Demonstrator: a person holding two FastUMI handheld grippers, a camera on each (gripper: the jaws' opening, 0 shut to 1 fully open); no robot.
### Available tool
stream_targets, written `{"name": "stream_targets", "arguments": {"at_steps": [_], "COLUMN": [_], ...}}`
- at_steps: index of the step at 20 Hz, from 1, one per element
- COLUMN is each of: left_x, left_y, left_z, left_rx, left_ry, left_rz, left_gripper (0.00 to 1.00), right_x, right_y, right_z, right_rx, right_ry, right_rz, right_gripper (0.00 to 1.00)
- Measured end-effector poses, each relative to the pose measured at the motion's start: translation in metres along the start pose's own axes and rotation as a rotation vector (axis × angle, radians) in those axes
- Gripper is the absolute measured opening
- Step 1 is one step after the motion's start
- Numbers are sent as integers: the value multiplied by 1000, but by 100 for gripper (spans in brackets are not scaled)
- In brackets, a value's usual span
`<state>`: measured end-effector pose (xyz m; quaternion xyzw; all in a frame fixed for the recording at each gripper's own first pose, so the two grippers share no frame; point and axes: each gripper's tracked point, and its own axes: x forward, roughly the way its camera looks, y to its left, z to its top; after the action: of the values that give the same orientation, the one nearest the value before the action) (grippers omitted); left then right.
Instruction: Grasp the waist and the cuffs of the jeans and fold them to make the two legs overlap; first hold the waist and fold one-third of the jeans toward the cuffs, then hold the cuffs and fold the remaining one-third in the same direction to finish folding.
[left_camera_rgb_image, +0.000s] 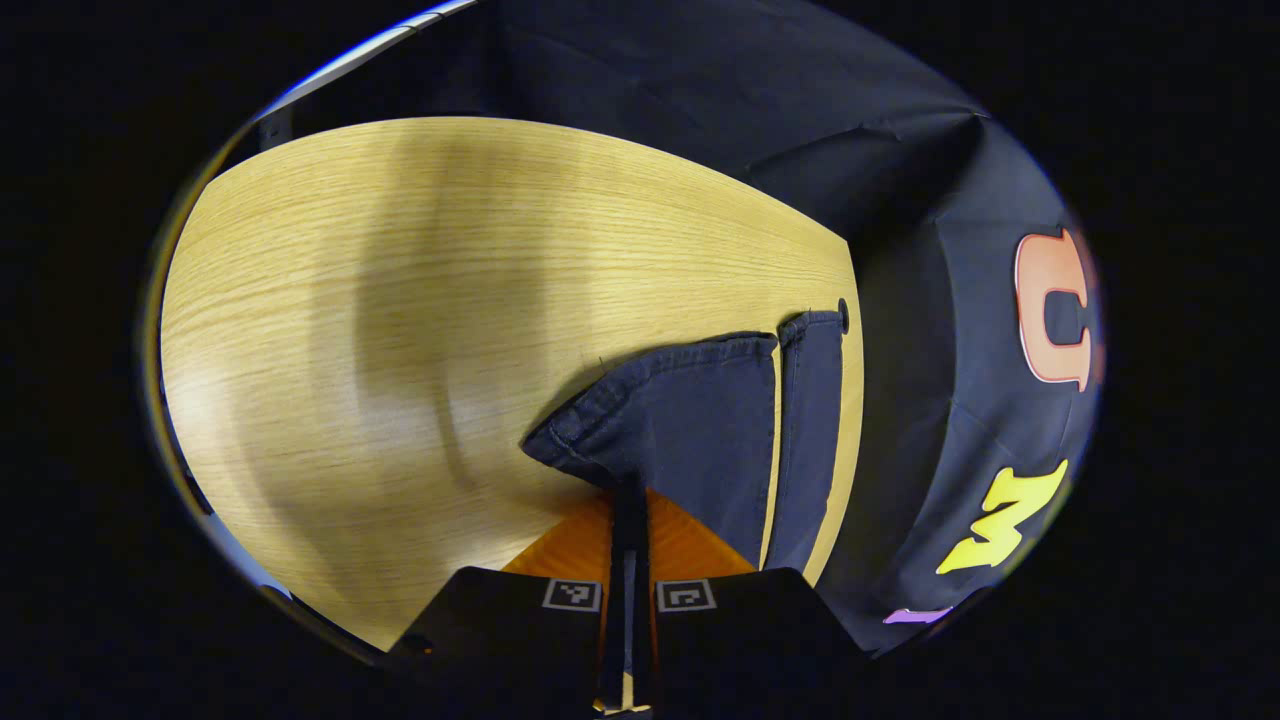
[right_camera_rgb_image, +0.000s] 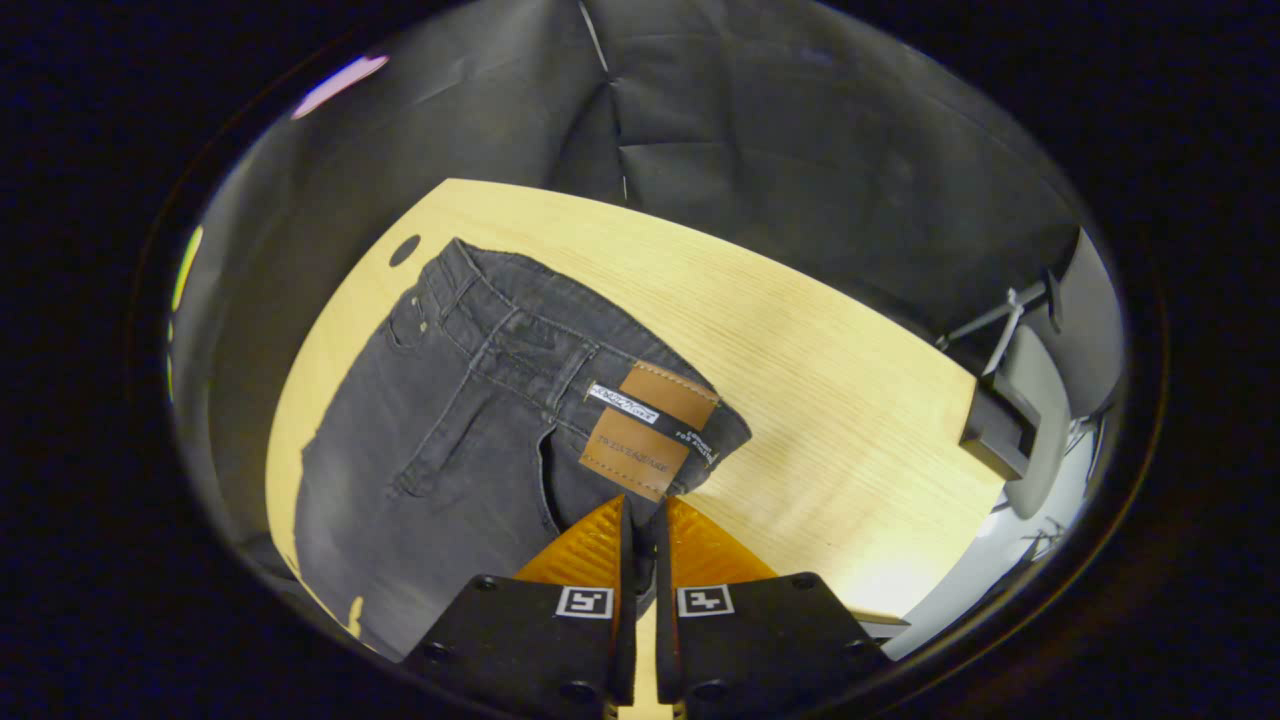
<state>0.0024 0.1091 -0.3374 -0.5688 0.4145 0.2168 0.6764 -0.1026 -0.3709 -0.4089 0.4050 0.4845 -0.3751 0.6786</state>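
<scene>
Jeans (right_camera_rgb_image: 450, 420) on table (right_camera_rgb_image: 820, 400): left gripper (left_camera_rgb_image: 628, 500) clamped on cuff (left_camera_rgb_image: 600, 440) at 12, right gripper (right_camera_rgb_image: 640, 525) pinching waist (right_camera_rgb_image: 560, 370); leg-overlap step starting, next lift both together.

The left gripper (left_camera_rgb_image: 630, 505) has two wedge-shaped fingers that narrow toward their tips, each rising from a broad black block with slanted outer edges. On the top inner corner of each block sits a small square marker (left_camera_rgb_image: 572, 595) with a white border and a black-and-white pattern. The right gripper (right_camera_rgb_image: 640, 520) is built the same way: two ribbed, tapering fingers (right_camera_rgb_image: 590, 550) on black blocks, each block carrying a like square marker (right_camera_rgb_image: 585, 602). Round screw holes (right_camera_rgb_image: 486, 583) dot the corners of the right gripper's blocks.
</scene>
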Motion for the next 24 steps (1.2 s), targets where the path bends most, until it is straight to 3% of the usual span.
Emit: {"name": "stream_targets", "arguments": {"at_steps": [3, 6, 14, 19, 24], "left_x": [-14, -26, -30, 4, 67], "left_y": [-16, -39, -117, -183, -230], "left_z": [-2, -4, 13, 27, 39], "left_rx": [4, 28, 147, 247, 336], "left_ry": [18, 28, 87, 134, 156], "left_rz": [-29, -56, -76, -87, -85], "left_gripper": [5, 5, 5, 5, 5], "right_x": [-18, -41, -92, -82, -36], "right_y": [1, 9, 93, 159, 208], "right_z": [8, 19, 85, 123, 146], "right_rx": [75, 77, 10, -108, -160], "right_ry": [12, 9, -44, -67, -76], "right_rz": [77, 138, 288, 299, 297], "right_gripper": [9, 9, 8, 8, 8]}}
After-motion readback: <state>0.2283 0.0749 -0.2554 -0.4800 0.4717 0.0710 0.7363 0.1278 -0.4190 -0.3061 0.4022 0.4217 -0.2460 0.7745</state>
